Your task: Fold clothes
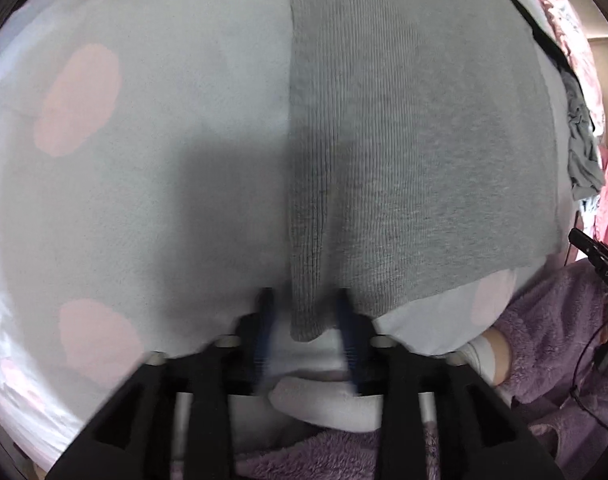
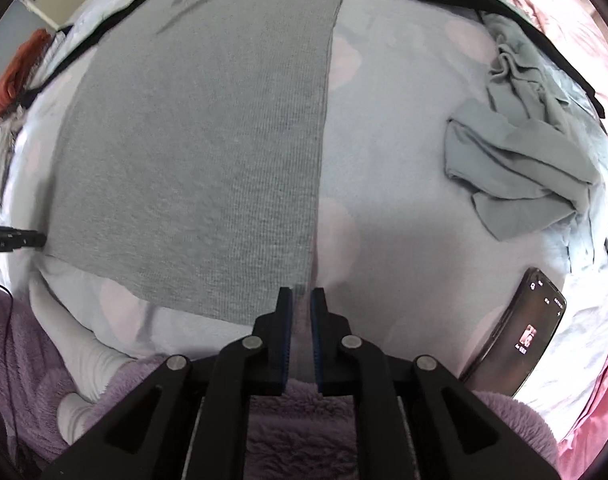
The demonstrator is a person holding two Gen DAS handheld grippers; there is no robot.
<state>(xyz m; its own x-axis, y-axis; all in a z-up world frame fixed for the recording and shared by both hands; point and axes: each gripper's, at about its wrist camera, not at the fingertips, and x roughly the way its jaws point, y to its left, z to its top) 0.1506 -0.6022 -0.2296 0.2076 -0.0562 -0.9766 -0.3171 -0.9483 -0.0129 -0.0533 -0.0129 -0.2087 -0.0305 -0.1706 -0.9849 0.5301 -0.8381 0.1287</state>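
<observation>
The grey garment (image 2: 200,152) lies flat on the dotted bedsheet (image 2: 404,220), folded into a long rectangle. The left gripper (image 1: 304,320) points down over its near left corner, jaws apart and straddling the corner without pressing it. The right gripper (image 2: 302,312) hangs over the near right corner, jaws slightly apart, nothing clamped. A crumpled green garment (image 2: 520,152) and a phone (image 2: 520,328) lie to the right.

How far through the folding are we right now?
Done, it seems: the grey ribbed garment lies flat with straight edges on the spotted sheet. In hand: nothing; the left hand-held gripper straddles its corner, open, and the right hand-held gripper stands slightly open at its edge. Left: any further folds, and the crumpled grey-green garment.
</observation>
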